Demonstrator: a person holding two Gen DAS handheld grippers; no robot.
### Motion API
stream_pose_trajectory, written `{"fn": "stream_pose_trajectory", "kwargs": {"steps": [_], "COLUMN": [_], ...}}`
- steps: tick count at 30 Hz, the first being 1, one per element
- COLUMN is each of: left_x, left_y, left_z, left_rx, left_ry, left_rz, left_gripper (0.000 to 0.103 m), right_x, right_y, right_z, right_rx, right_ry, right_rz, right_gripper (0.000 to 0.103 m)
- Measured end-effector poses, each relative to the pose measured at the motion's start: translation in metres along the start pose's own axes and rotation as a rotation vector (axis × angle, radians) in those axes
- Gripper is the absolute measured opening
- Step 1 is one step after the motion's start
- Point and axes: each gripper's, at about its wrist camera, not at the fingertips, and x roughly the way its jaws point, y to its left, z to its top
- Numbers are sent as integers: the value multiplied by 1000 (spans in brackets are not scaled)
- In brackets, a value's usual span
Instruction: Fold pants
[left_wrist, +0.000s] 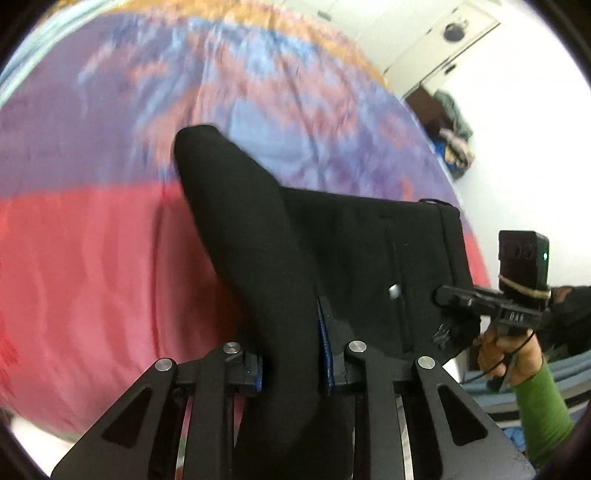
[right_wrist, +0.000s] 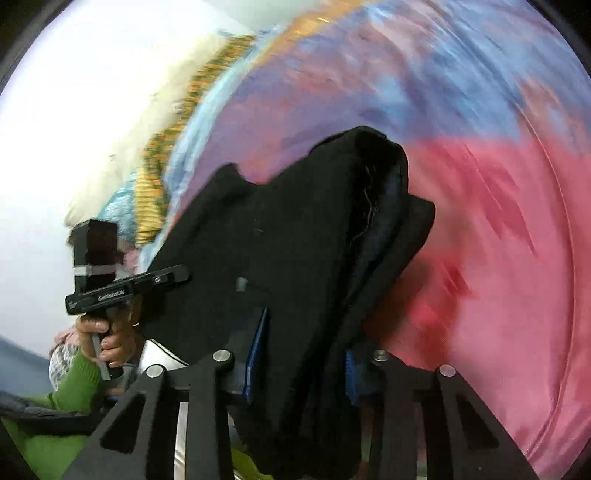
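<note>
Black pants (left_wrist: 332, 258) hang lifted above a bed sheet, stretched between both grippers. My left gripper (left_wrist: 291, 369) is shut on one part of the black cloth, which bulges up between its blue-padded fingers (left_wrist: 327, 354). My right gripper (right_wrist: 299, 365) is shut on a thick bunch of the pants (right_wrist: 295, 229). The right gripper also shows in the left wrist view (left_wrist: 458, 299) at the waistband edge. The left gripper shows in the right wrist view (right_wrist: 173, 277) at the pants' left side.
A bed sheet in pink, purple, blue and orange (left_wrist: 92, 258) lies under the pants and fills both views (right_wrist: 498, 258). A white wall and a doorway with hanging clothes (left_wrist: 450, 125) are at the right. The person wears green sleeves (right_wrist: 74, 380).
</note>
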Motion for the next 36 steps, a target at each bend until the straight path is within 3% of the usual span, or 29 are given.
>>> {"fn": "stream_pose_trajectory", "kwargs": {"steps": [5,6,7,8,10,11,13,15,16,17,18,19,20,24,29,33,36], "left_x": [-5,5,24,34,65,71,62,43,31,21,11,0,-7,-16,-34,-44,-51], "left_y": [6,8,14,17,28,31,33,31,28,24,21,16,10,-13,-37,-50,-53], "left_z": [51,59,64,63,53,47,31,20,13,10,5,-1,-5,-12,-36,-43,-46], "left_rx": [43,53,68,78,122,132,134,122,118,118,117,120,124,150,176,203,178], "left_ry": [-118,-121,-100,-86,-30,-7,-34,-85,-123,-160,-203,-239,-258,-267,-354,-379,-359], "left_rz": [89,124,210,266,405,433,416,413,427,433,437,446,456,498,547,562,532], "left_gripper": [26,42,51,57,53,46,47,64,77,85,87,87,87,88,97,97,97], "right_x": [1,8,11,24,41,50,45,25,13,2,-9,-18,-28,-50,-84,-100,-107], "right_y": [12,1,-11,-33,-72,-86,-95,-79,-66,-52,-35,-25,-11,24,40,57,69], "right_z": [70,84,91,97,98,93,86,82,79,75,69,64,54,24,-32,-60,-69], "right_rx": [-78,-70,-57,1,86,114,171,162,130,88,40,9,-31,-123,-192,-203,-194], "right_ry": [-83,-83,-74,-54,20,65,23,-62,-101,-128,-150,-166,-186,-179,-203,-250,-273], "right_rz": [-27,-37,-50,-121,-266,-346,-292,-276,-279,-298,-336,-362,-389,-479,-613,-640,-656], "right_gripper": [35,36,39,46,47,47,47,48,51,66,77,94,98,103,103,103,103]}}
